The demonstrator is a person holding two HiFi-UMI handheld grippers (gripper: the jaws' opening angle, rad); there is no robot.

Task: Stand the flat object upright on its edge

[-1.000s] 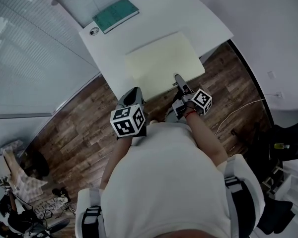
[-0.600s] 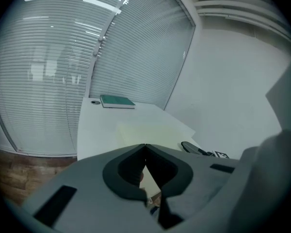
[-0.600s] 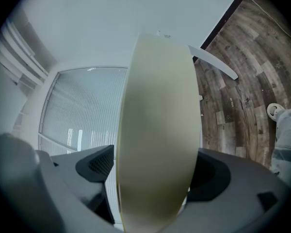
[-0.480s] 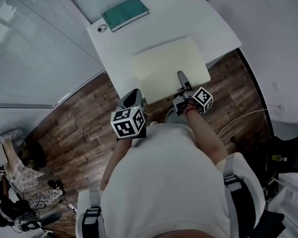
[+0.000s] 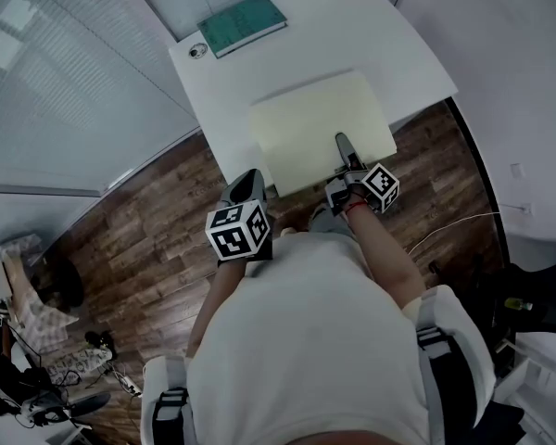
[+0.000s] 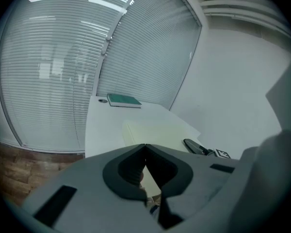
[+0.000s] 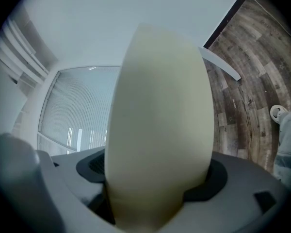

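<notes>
cream board (image 5: 310,123) gripped at its near edge by right tongs (image 5: 342,145) | laid flat on desk (image 5: 380,35), stretched up-frame from them | left tongs (image 5: 245,186) closed, empty — held off-desk, lower left, farther

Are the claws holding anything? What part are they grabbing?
The right claw is shut on the pale yellow board, gripping it by its near edge. The left claw is shut with nothing in it.

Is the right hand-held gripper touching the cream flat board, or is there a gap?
Touching. The right gripper view shows the cream flat board squeezed between the jaws of the right hand-held gripper, with no gap on either side.
</notes>
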